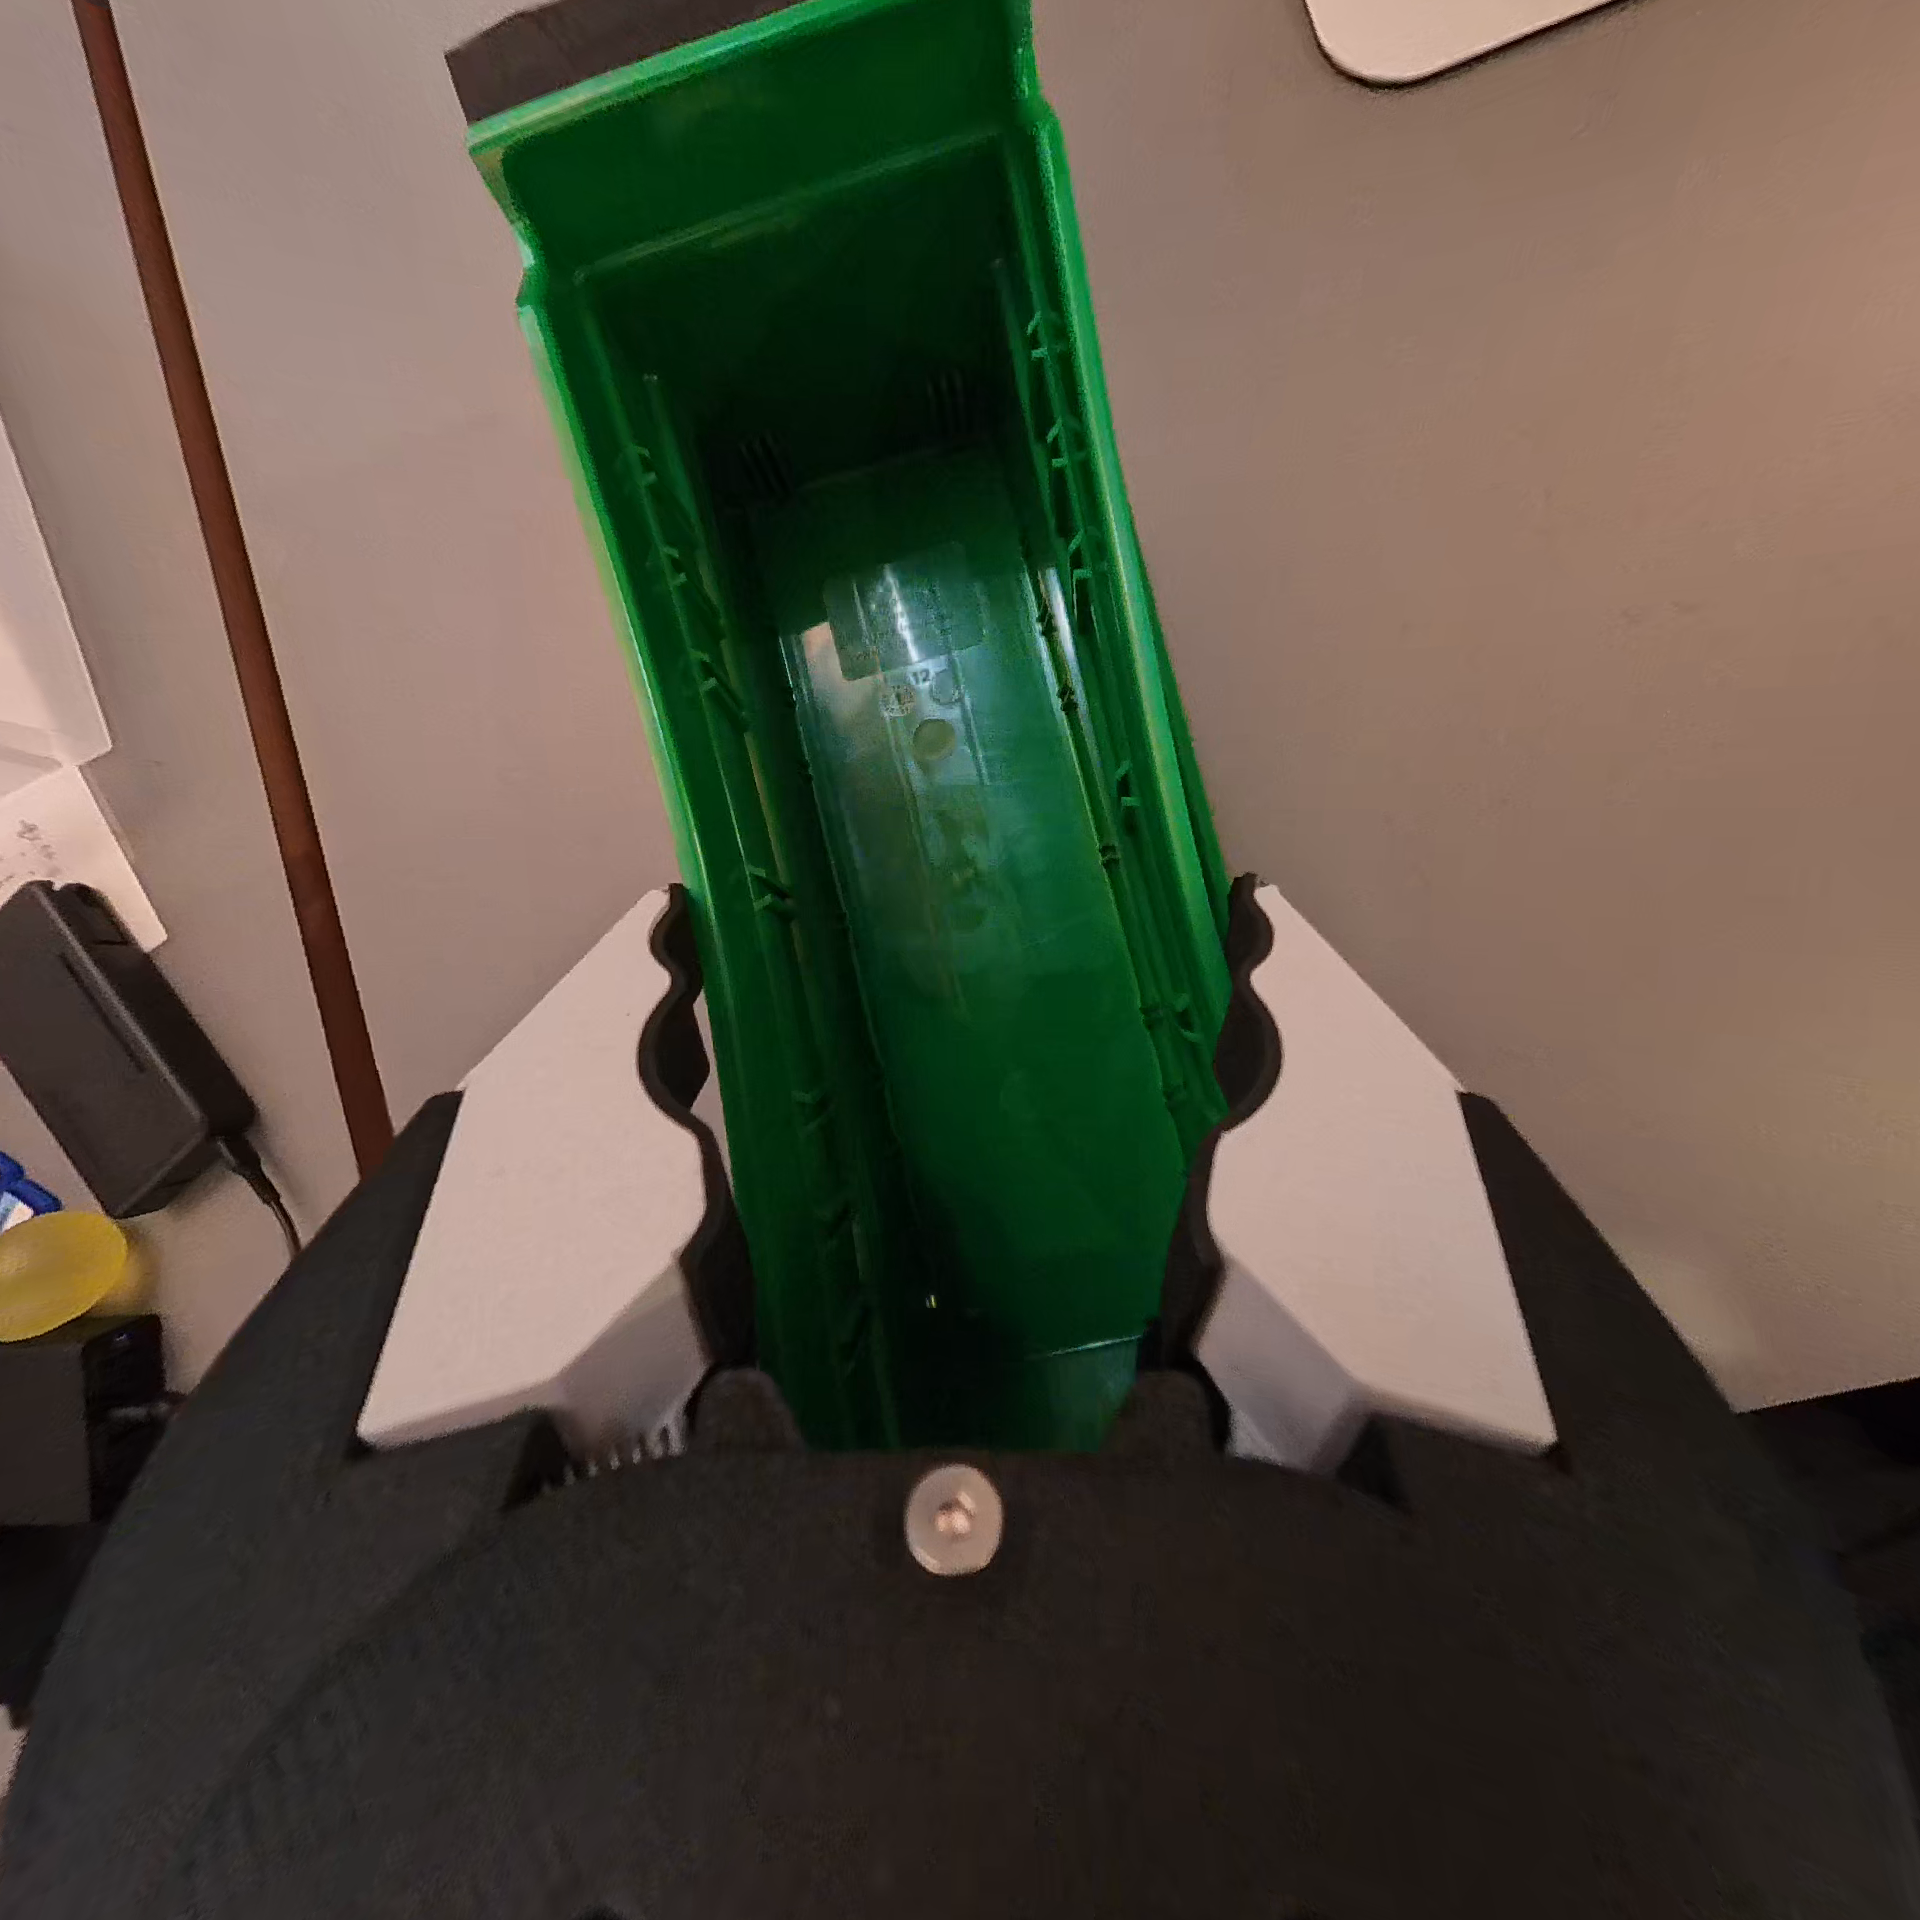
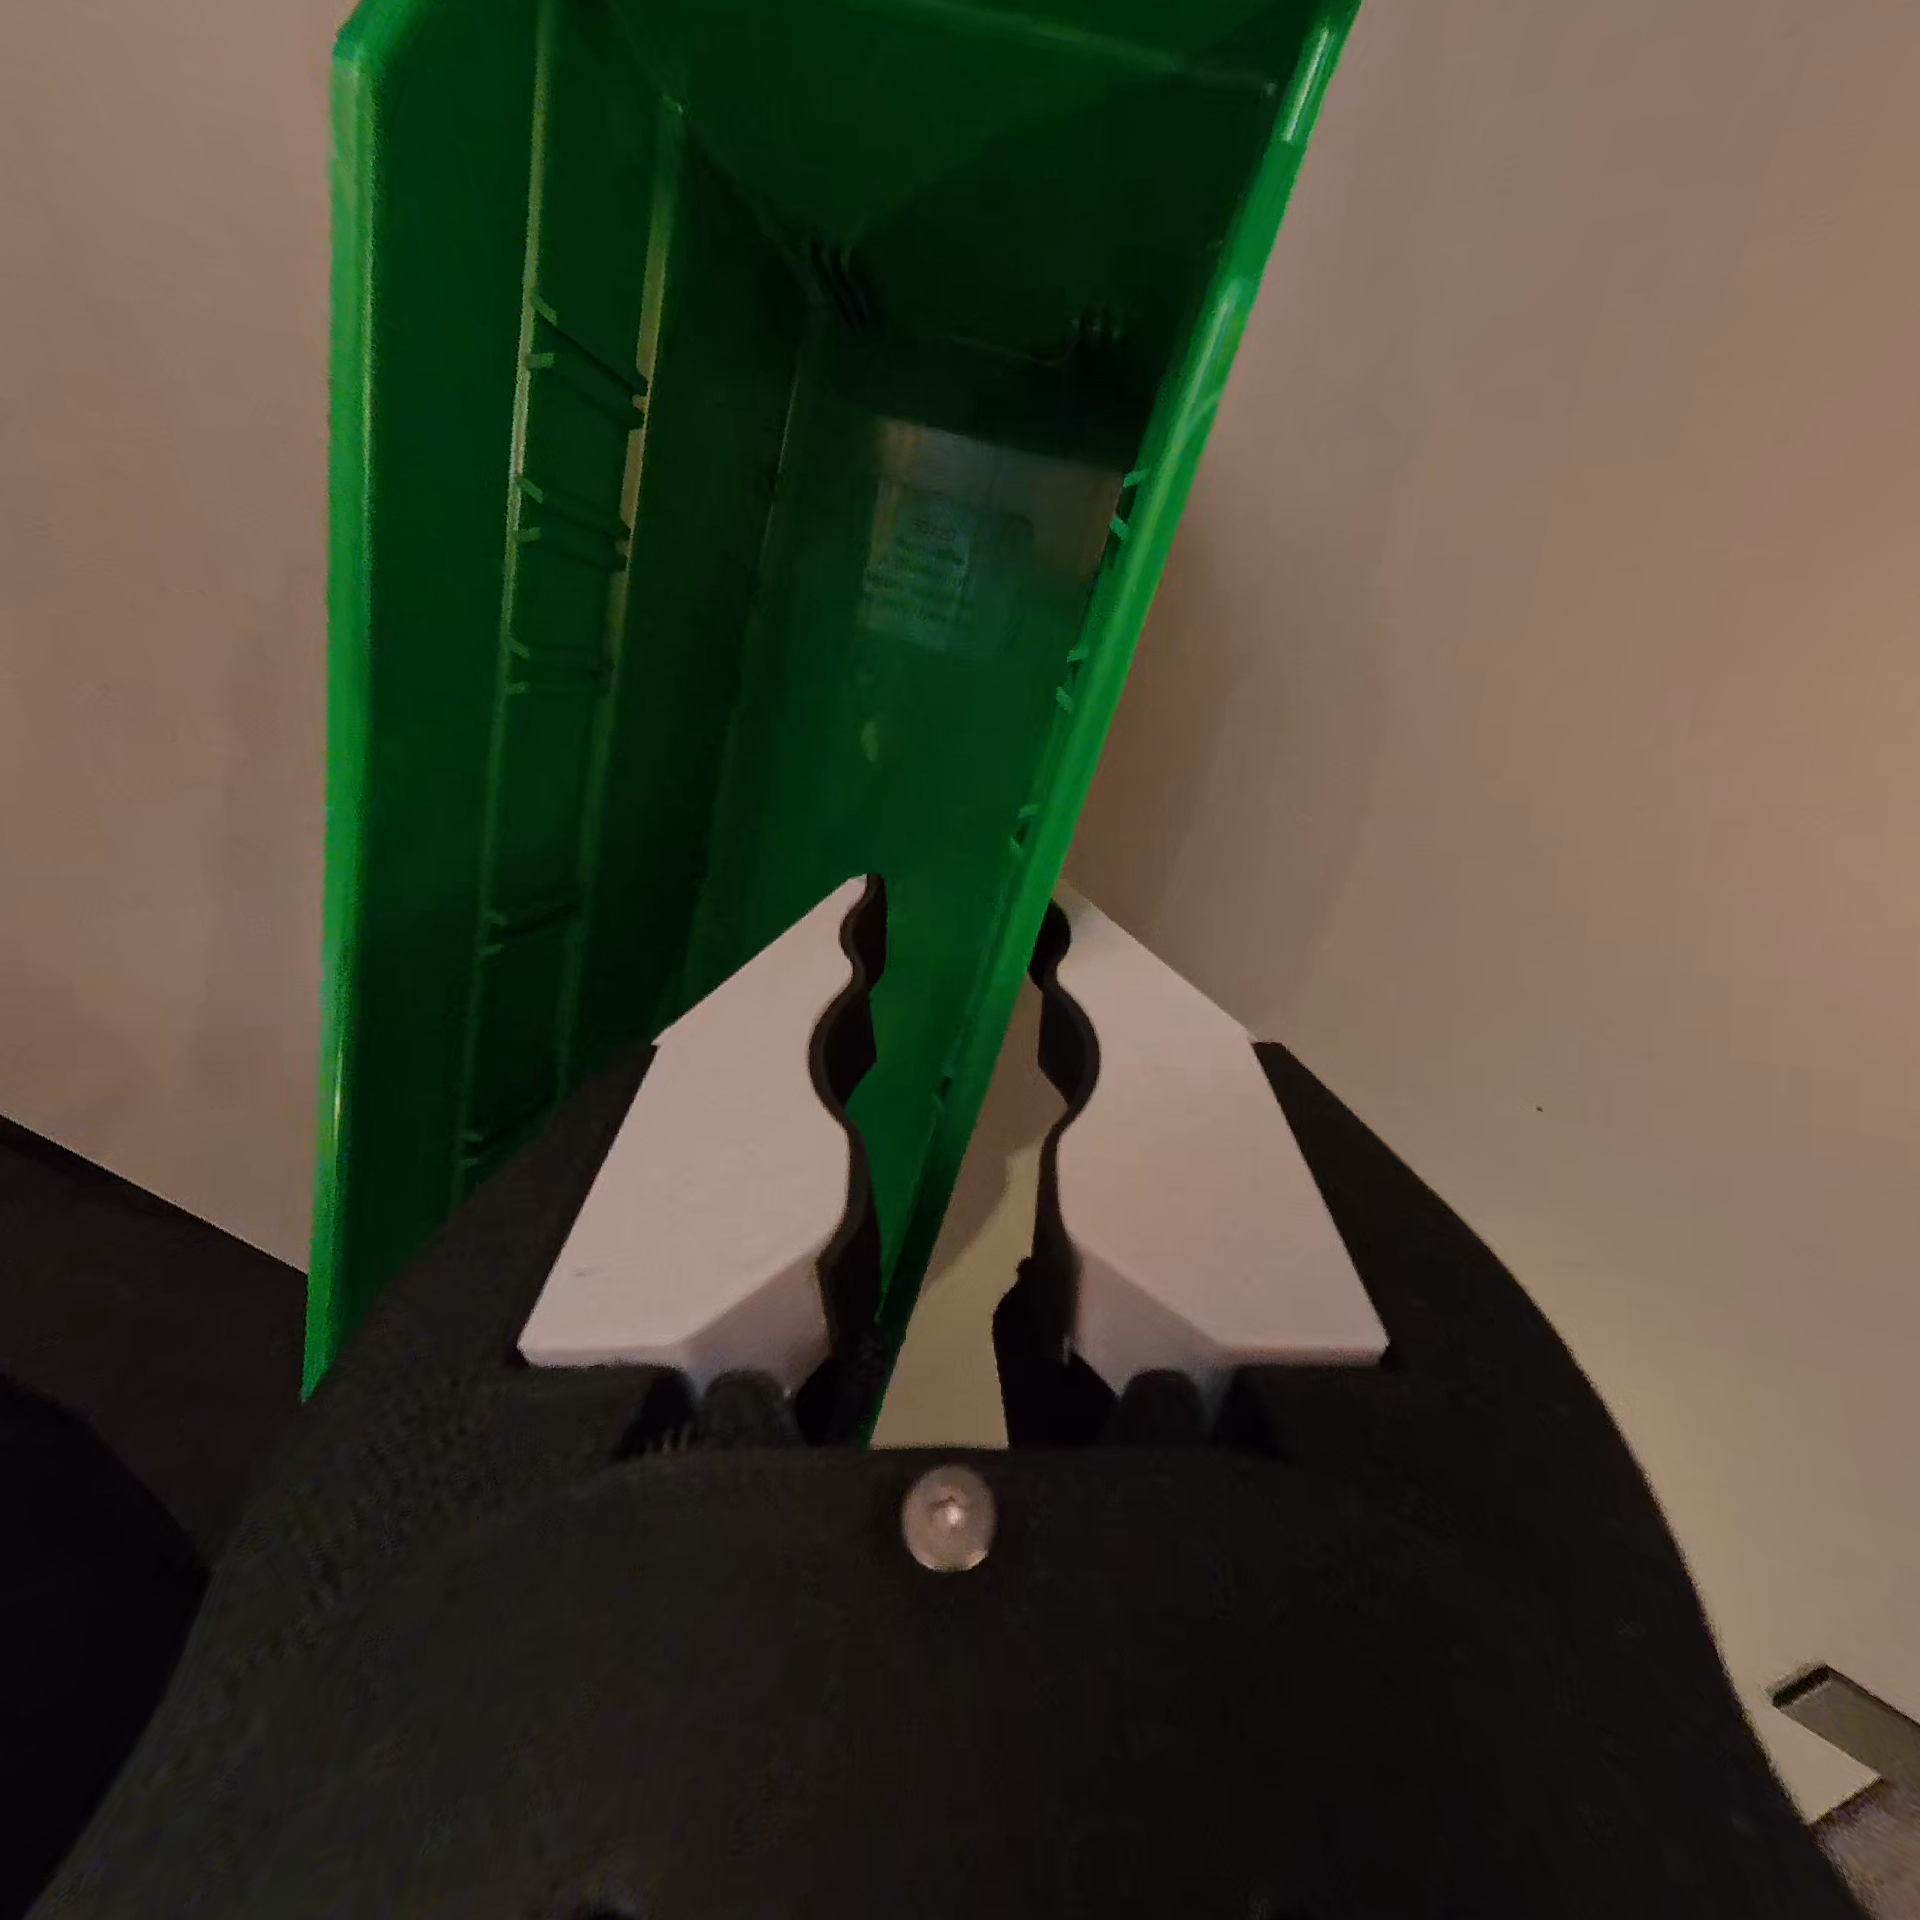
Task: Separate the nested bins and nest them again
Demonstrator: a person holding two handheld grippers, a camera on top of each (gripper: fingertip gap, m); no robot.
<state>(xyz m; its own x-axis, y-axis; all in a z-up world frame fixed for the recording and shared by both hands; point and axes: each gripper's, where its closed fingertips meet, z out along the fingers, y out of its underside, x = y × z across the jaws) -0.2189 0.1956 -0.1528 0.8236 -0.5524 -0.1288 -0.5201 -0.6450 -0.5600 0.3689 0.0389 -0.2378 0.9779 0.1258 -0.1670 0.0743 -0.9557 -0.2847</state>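
the background in both views is a plain beige surface [image 1: 1507, 623]; whether it is a wall or a tabletop cannot be told. a brown strip [image 1: 223, 582], a black power adapter [image 1: 104, 1049] and a yellow disc [image 1: 57, 1283] lie at the left edge. each view shows one long green bin; whether these are two bins or one cannot be told. left gripper [image 1: 961, 1039]: jaws wide, spanning the bin [image 1: 831, 520] across both side walls. right gripper [image 2: 951, 1070]: jaws narrow, straddling the right side wall of the bin [image 2: 436, 623], a gap beside it.
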